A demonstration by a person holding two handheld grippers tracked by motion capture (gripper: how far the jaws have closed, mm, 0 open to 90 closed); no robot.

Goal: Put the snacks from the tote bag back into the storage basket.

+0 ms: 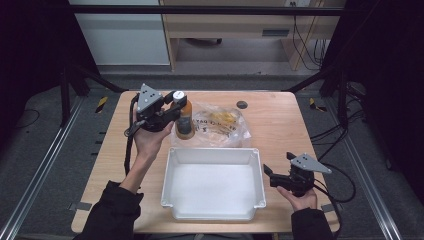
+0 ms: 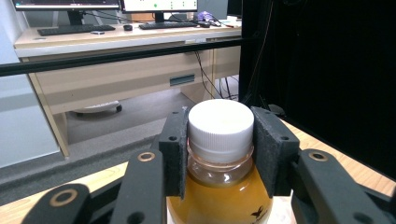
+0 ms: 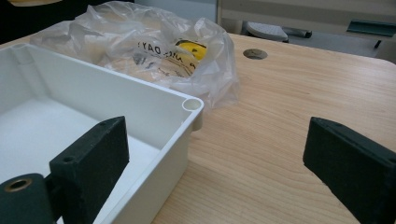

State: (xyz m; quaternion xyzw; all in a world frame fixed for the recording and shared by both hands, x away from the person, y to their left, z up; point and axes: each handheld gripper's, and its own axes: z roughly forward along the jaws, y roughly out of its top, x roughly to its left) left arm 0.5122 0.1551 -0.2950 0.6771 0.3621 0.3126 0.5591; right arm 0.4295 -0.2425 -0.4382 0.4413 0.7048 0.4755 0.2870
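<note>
Two tongs are at work, one in each hand. High view: left tongs [image 1: 175, 106] are at the far-left of the worktop [image 1: 280, 125], closed on the cap of an orange bottle [image 1: 184, 124] that stands just beside a clear plastic bag [image 1: 222, 127]. White tray [image 1: 212, 202] sits empty in front, near the person. Right tongs [image 1: 269, 173] hover by the tray's right edge.

Left gripper view: both pads [image 2: 173, 149] press the white cap [image 2: 220, 126], bottle upright.

Right gripper view: jaws wide apart, holding nothing; tray corner [image 3: 191, 105] between them, bag behind.

Step, prob.: bottle is gripped, not yet moved. Next move prob. needs a straight lift, then carry to the tray w/o catching the bag.
</note>
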